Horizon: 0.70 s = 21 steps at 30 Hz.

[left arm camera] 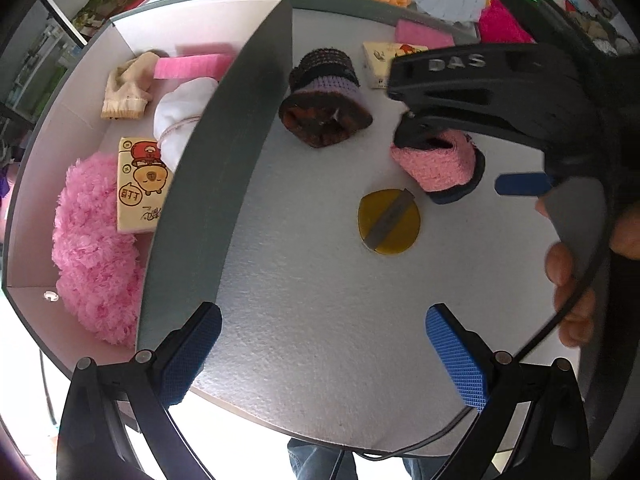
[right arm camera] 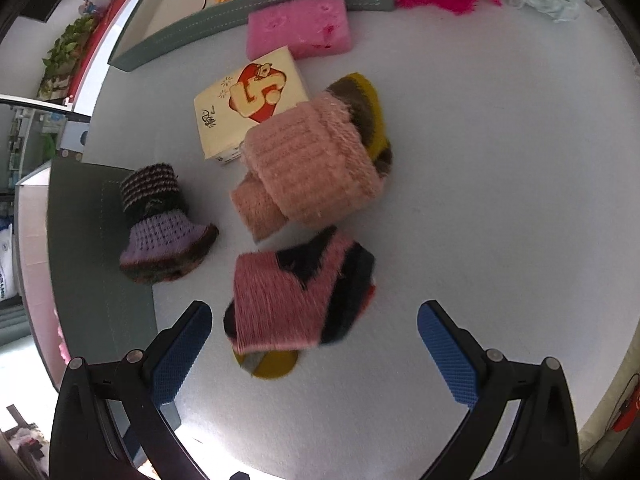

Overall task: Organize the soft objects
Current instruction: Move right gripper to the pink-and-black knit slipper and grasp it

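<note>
A pink and navy knitted piece point(right arm camera: 296, 300) lies on the white table, just ahead of my open right gripper point(right arm camera: 316, 356), and is slightly blurred. Beyond it sits a rolled pink knit point(right arm camera: 308, 172) leaning on a brown and yellow one point(right arm camera: 368, 100). A purple and dark striped knit roll point(right arm camera: 160, 224) stands to the left by the box wall. My left gripper point(left arm camera: 324, 356) is open over bare table, and from it I see the purple roll point(left arm camera: 324, 108) and the pink and navy piece point(left arm camera: 436, 168). The right gripper's black frame point(left arm camera: 480, 80) hangs over that piece.
A grey-walled box point(left arm camera: 224, 128) at the left holds a pink fluffy item point(left arm camera: 92, 248), a tissue pack point(left arm camera: 140, 184), a white sock, a beige glove and a pink sponge. A yellow disc point(left arm camera: 390, 222), another tissue pack point(right arm camera: 248, 104), a pink sponge point(right arm camera: 300, 32) and a second box point(right arm camera: 240, 16) are nearby.
</note>
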Tool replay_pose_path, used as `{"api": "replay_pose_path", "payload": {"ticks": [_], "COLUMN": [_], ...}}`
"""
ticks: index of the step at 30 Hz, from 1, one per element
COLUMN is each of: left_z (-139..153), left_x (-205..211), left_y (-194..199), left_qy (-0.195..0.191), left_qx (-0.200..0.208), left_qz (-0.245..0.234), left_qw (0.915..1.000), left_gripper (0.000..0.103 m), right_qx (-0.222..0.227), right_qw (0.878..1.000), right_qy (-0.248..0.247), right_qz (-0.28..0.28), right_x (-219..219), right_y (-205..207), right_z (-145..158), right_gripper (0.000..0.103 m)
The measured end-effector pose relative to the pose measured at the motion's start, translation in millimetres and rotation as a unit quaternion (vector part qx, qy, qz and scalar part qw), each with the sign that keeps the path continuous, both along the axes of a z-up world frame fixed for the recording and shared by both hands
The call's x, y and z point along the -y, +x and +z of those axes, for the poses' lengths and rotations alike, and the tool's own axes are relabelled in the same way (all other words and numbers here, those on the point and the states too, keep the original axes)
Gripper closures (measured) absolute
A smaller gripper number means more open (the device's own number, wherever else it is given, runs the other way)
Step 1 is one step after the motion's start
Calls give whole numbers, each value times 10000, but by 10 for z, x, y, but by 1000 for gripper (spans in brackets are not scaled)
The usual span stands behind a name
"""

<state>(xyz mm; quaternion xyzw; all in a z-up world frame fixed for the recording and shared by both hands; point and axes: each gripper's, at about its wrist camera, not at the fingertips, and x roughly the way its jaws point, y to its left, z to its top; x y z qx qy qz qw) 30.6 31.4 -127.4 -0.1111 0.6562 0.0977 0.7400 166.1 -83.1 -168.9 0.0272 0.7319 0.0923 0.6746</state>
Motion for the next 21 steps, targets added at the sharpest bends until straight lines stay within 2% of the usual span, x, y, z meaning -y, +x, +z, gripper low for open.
{"api": "replay_pose_path", "payload": {"ticks": [5,7,10,13,21], "left_z": [-46,-70,-114,-116,-236], "left_x": [79,156,227,277,395], "left_y": [54,93,216,291,595], "left_qy": [65,86,102,96,116], "left_qx": [-94,-99,-120,-99,-159], "left_qz": [-91,-147,-239,-364,-533], "left_qw": [9999,9998,9996,9992,9984], "left_gripper": [0,0,0,0,0], "right_qx": [42,118,-48,-107,-152], "right_qw": [9994,9985,9998,9998,9975], "right_qy": [-297,-450,-188,-102,-428], "right_qz": [186,276,99,-95,-534], "right_x": [-132,-130,24,216,1045], "right_y": [53,21,-36,-115,-513], "right_z": [-103,-111,-130,-109,-29], "right_gripper": [2,18,40,55,57]}}
